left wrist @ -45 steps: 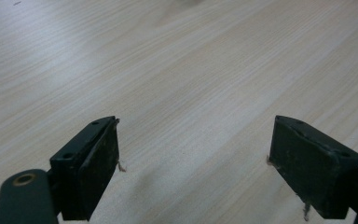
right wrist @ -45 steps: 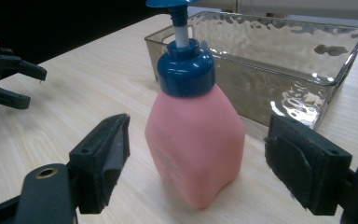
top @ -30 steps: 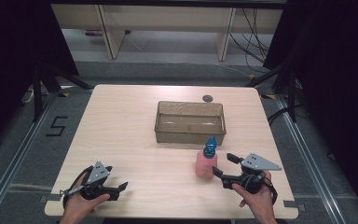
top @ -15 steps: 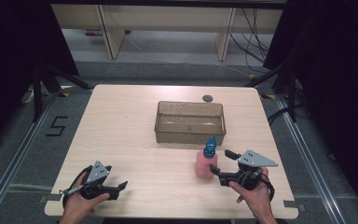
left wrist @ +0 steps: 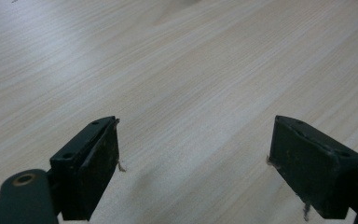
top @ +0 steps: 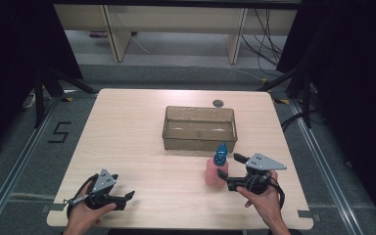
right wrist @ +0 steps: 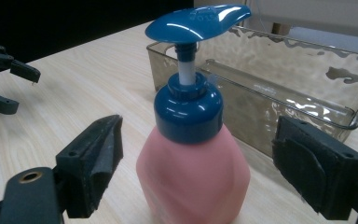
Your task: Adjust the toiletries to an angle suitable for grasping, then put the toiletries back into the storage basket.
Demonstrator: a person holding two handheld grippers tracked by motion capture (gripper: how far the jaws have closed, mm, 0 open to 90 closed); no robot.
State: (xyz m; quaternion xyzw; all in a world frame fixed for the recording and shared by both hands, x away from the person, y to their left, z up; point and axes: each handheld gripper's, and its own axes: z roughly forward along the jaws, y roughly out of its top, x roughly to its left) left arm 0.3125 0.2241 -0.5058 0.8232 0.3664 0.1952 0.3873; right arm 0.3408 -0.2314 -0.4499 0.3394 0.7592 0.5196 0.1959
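A pink soap bottle (top: 213,174) with a blue pump top (right wrist: 196,23) stands upright on the wooden table (top: 137,142), just in front of the bin. My right gripper (top: 231,171) is at its right side, level with the table. In the right gripper view the bottle (right wrist: 193,172) stands between the two pads (right wrist: 103,154) with a gap on each side. The right gripper (right wrist: 196,172) has just been opening and is open. My left gripper (top: 125,199) rests near the front left edge. Its own view shows the left gripper (left wrist: 193,163) open over bare wood.
A clear brownish plastic bin (top: 199,142) sits empty behind the bottle, mid-table; its rippled wall (right wrist: 298,93) is close behind the bottle. A small dark round thing (top: 218,103) lies at the table's far edge. Shelving and cables stand beyond the table.
The right gripper's jaws have spread wider and come off the pink bottle, which stays standing in place. The left hand has kept still.
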